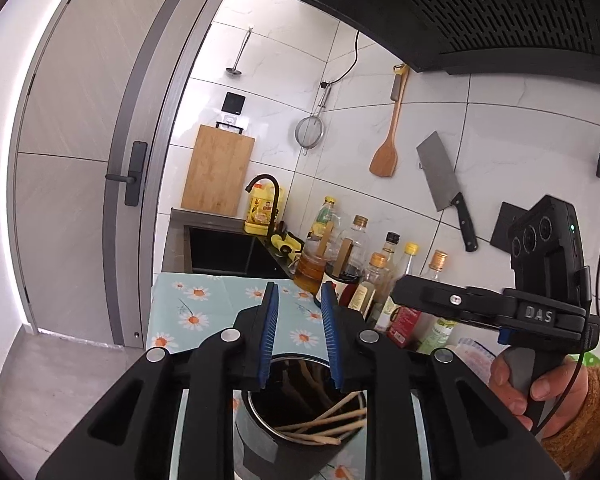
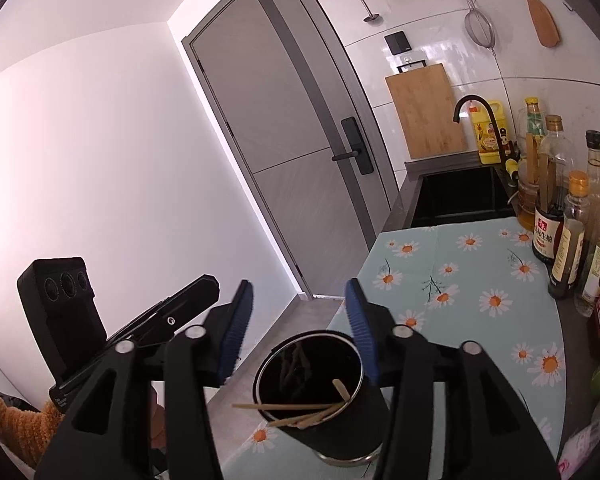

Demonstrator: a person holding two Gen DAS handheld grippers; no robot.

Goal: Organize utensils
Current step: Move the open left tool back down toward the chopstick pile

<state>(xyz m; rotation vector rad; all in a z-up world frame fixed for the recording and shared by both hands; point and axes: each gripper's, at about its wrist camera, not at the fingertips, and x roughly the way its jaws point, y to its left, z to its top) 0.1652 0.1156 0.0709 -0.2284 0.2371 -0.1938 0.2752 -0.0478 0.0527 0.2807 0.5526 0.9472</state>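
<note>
Daisy-print cloth — dark metal cup full of chopsticks.

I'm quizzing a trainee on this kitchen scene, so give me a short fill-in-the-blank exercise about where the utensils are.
1. The chopsticks lie inside a dark ____.
2. That holder stands on a cloth printed with ____.
3. The wooden spatula hangs on the ____.
4. Beside the spatula hangs a knife with a ____ handle.

Missing words: cup; daisies; wall; black
</note>
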